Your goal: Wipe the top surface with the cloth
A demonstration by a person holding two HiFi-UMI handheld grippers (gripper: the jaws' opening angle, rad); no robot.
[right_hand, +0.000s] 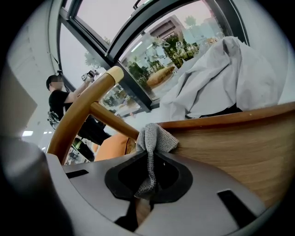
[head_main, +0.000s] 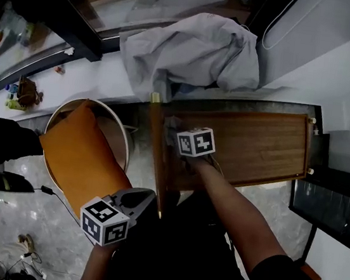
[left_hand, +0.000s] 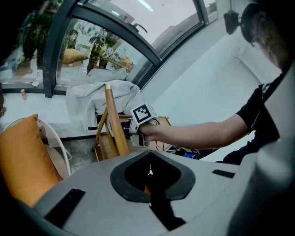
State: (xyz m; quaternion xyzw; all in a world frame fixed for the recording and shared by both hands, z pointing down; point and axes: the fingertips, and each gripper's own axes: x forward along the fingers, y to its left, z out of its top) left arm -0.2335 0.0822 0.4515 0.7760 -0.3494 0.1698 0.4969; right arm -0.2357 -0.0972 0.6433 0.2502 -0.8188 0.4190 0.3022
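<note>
A small grey cloth (right_hand: 154, 138) hangs from my right gripper (right_hand: 148, 184), which is shut on it and presses it onto the left end of the brown wooden table top (right_hand: 230, 147). From the head view, this gripper (head_main: 175, 128) sits at the top's left edge, and the wood (head_main: 257, 147) stretches away to the right. My left gripper (head_main: 148, 197) hangs lower at the bottom left, close beside a slanted wooden rail (head_main: 156, 159). Its jaws (left_hand: 148, 177) look shut, with nothing visibly held.
A crumpled pale grey sheet (head_main: 193, 49) lies on the white sill behind the table. An orange cushion (head_main: 80, 156) fills a round white-rimmed chair (head_main: 121, 138) on the left. A dark panel (head_main: 329, 208) leans at the right. A person (right_hand: 60, 99) stands in the distance.
</note>
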